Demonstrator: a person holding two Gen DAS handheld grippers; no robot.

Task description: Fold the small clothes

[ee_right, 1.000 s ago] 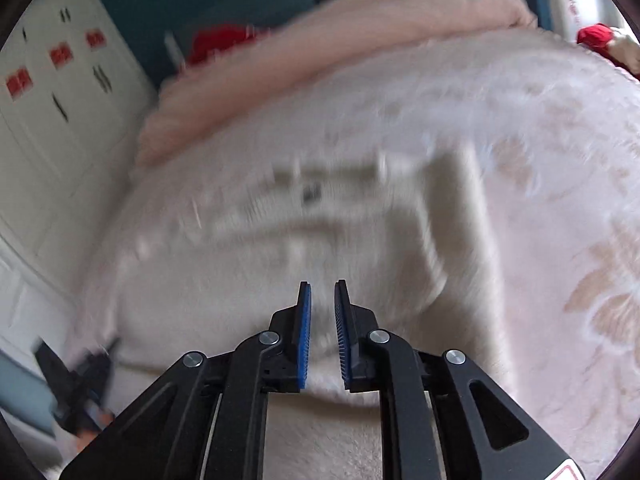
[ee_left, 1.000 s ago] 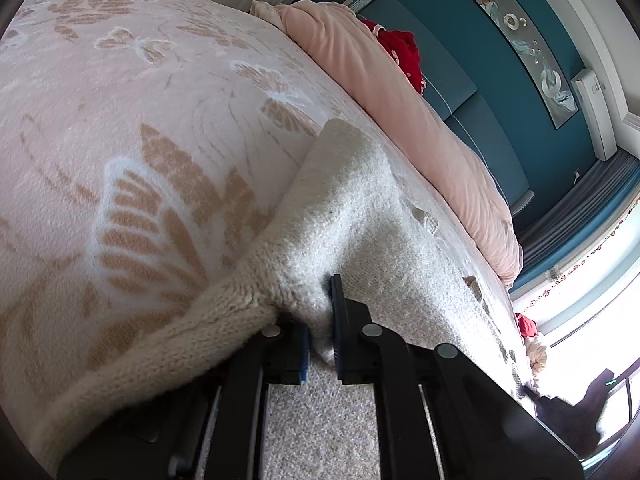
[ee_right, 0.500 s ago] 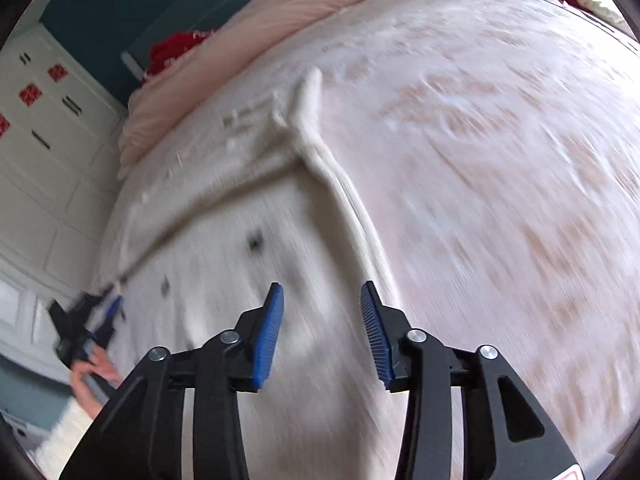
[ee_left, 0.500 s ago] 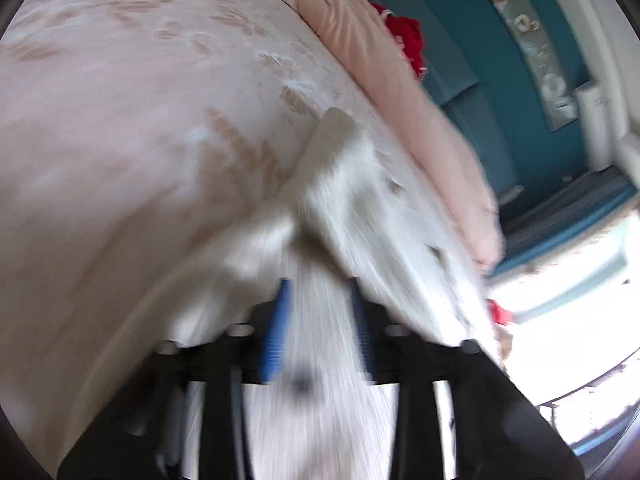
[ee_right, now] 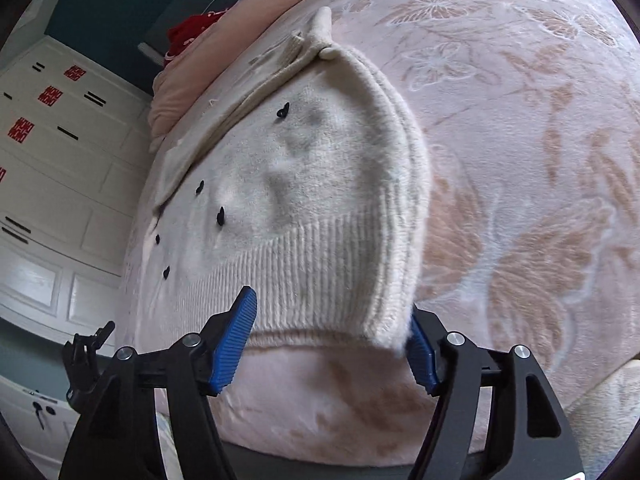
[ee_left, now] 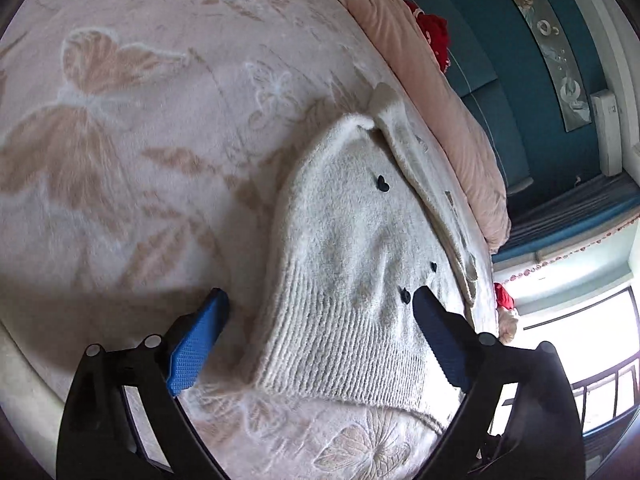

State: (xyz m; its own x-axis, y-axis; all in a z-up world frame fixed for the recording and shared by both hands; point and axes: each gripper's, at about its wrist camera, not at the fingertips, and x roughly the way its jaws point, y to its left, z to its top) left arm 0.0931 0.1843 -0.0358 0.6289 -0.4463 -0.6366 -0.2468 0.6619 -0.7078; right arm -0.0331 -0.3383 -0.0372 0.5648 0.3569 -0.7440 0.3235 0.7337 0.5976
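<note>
Cardigan (ee_left: 352, 264) position: flat on the bed blanket (ee_left: 120, 160), ribbed hem toward both cameras, small dark heart buttons (ee_left: 383, 184) up its front, one side already turned over along a long diagonal edge. All locations below are given relative to this garment.

Left gripper (ee_left: 320, 328): jaws spread wide and holding nothing. One blue pad rests over the blanket just left of the cardigan's side edge; the other sits over the knit near the lowest buttons. This straddling stance suggests the side edge is lined up for a pinch, or has just been let go; which cannot be determined.

Right gripper (ee_right: 332, 340): jaws likewise spread wide, empty. They bracket the hem corner (ee_right: 388, 332), one pad over the ribbing, the other partly hidden behind the corner's tip. The corner hangs slightly off the blanket, so contact with the hidden pad cannot be confirmed.

Pink duvet (ee_left: 432, 92) and red cloth (ee_left: 434, 36) lie beyond the cardigan's collar end, well apart from the work.

Assessment: folding is partial; further folds appear necessary.
</note>
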